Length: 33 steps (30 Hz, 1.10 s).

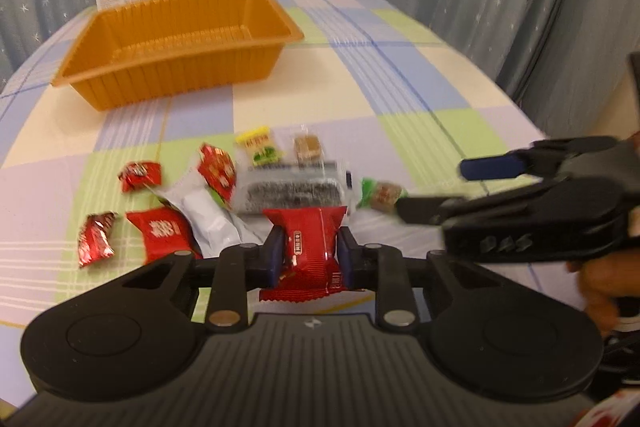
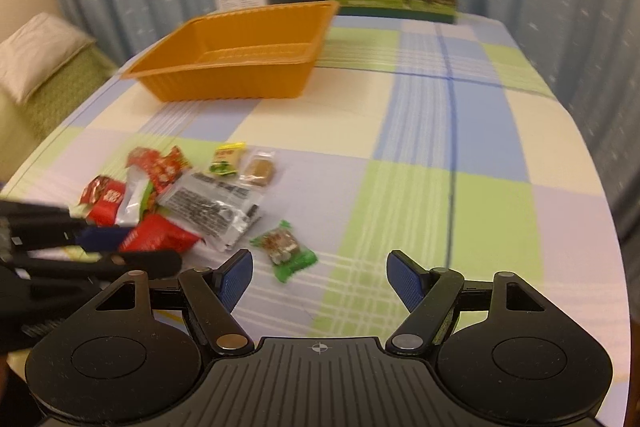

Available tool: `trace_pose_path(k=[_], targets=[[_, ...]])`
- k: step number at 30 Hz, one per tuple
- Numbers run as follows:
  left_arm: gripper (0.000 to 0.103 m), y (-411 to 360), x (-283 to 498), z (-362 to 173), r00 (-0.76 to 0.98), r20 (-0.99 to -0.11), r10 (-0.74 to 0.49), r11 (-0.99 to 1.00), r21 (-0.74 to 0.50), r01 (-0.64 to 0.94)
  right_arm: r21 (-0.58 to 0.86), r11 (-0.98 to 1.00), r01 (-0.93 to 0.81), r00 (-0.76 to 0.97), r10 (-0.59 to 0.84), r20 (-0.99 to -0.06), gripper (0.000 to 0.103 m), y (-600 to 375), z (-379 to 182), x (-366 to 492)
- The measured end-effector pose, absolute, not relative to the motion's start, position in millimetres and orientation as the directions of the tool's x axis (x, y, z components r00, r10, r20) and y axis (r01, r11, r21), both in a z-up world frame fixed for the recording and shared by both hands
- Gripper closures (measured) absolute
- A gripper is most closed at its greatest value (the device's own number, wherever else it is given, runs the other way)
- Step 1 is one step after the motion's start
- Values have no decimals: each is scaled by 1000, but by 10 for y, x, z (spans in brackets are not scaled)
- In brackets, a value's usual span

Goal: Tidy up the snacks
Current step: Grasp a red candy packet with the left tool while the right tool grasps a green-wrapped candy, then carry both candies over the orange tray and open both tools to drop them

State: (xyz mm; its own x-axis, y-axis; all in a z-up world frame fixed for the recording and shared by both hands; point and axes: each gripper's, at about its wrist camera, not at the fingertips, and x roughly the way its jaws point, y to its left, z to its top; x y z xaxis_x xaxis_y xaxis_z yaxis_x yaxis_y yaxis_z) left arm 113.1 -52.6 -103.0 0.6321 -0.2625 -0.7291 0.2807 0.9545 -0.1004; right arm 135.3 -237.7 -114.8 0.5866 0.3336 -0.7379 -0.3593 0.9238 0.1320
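The left gripper point(image 1: 306, 253) is clamped across the middle of a red snack packet point(image 1: 306, 247) at the near edge of the snack pile on the checked tablecloth point(image 1: 400, 87); the crinkly foil wrapper looks light, soft and somewhat slippery, so the padded middle is likely the surest hold. The right gripper point(image 2: 320, 279), tilted down, hovers with jaws apart and empty just short of a green-wrapped candy point(image 2: 286, 249). The orange tray point(image 1: 176, 39) sits empty further back.

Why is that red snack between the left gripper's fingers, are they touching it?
Touching. In the left wrist view the left gripper's blue pads press both sides of the red snack.
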Motion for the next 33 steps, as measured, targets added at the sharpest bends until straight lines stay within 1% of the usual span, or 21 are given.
trace_pose_path(k=[5, 7, 9, 11, 12, 14, 15, 22, 27, 33], targets=[[79, -397, 1090, -854, 665, -699, -265, 959, -115, 261, 72, 885, -459, 557, 351, -753, 44, -2221, -1233, 1467], [79, -332, 1092, -827, 669, -694, -268, 960, -132, 248, 57, 871, -488, 546, 355, -759, 58, -2164, -1279, 1497], [79, -277, 1096, -814, 672, -692, -263, 962, -140, 233, 49, 861, -506, 534, 357, -767, 66, -2113, -1317, 1504], [79, -247, 1097, -811, 675, -691, -258, 964, -139, 226, 36, 855, -518, 537, 358, -764, 71, -2075, -1326, 1487], [79, -233, 1097, -813, 676, -691, -257, 965, -141, 223, 33, 853, -521, 538, 358, -763, 75, -2065, -1328, 1476], [79, -206, 1097, -818, 677, -691, -252, 966, -141, 215, 34, 864, -502, 545, 346, -764, 78, -2074, -1320, 1463], [79, -193, 1094, -819, 678, -692, -248, 968, -143, 208, 33, 871, -491, 547, 338, -766, 82, -2089, -1307, 1455], [79, -87, 1105, -713, 700, -675, -234, 972, -154, 177, 62, 908, -414, 600, 324, -732, 82, -2239, -1089, 1387], [79, 43, 1248, -530, 734, -646, -209, 978, -140, 156, 87, 923, -375, 673, 336, -659, 82, -2194, -741, 1498], [79, 308, 1640, -325, 788, -595, -158, 987, -124, 105, 108, 941, -320, 753, 322, -574, 82, -1979, -363, 1891]])
